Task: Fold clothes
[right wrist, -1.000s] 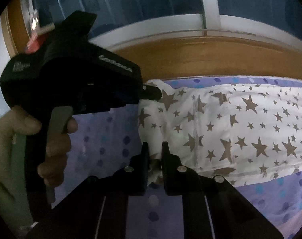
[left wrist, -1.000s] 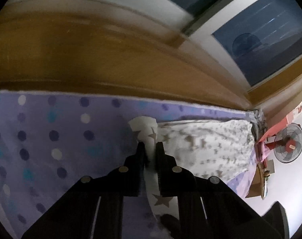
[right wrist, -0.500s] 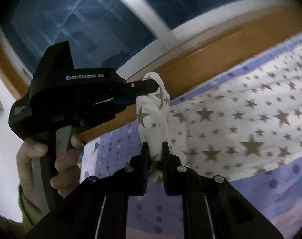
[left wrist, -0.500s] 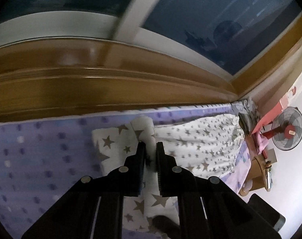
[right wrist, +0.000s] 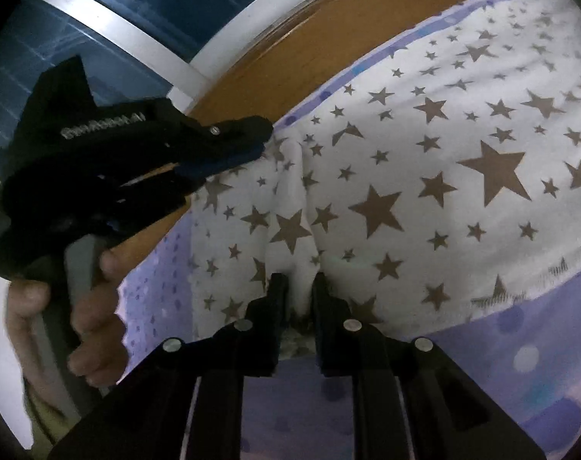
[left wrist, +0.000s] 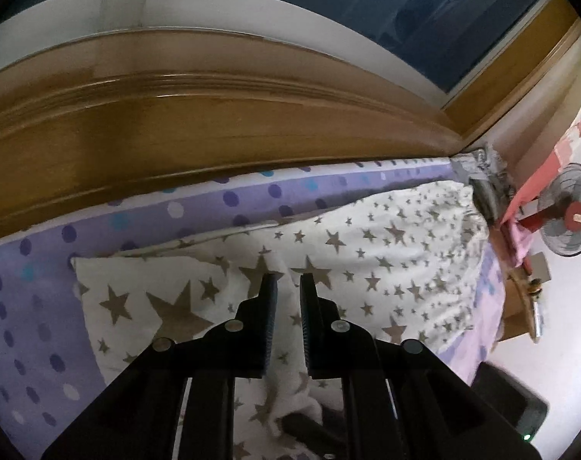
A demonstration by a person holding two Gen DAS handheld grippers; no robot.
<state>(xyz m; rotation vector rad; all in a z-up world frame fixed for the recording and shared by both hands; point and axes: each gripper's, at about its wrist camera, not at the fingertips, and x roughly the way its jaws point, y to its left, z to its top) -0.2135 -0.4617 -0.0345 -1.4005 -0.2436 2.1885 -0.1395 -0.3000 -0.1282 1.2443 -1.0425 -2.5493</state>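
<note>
A white garment with brown stars [left wrist: 386, 253] lies spread on a purple polka-dot bedsheet [left wrist: 41, 306]. My left gripper [left wrist: 288, 281] is shut on a fold of the garment, with white cloth pinched between its fingers. In the right wrist view the garment [right wrist: 443, 176] fills the upper right. My right gripper [right wrist: 300, 280] is shut on a gathered ridge of it near its lower edge. There the left gripper [right wrist: 261, 140], held by a hand [right wrist: 95, 306], bites the garment's upper left edge. The cloth hangs slightly taut between the two grips.
A wooden ledge [left wrist: 175, 134] runs behind the bed below a dark window [left wrist: 367, 0]. A standing fan [left wrist: 566, 218] and red and pink items [left wrist: 520, 207] sit at the far right. The bedsheet [right wrist: 520, 345] shows below the garment.
Both grippers have kept hold of the garment's end and carried it toward the rest of the garment. The held part now looks wider and flatter. The cameras have tilted.
</note>
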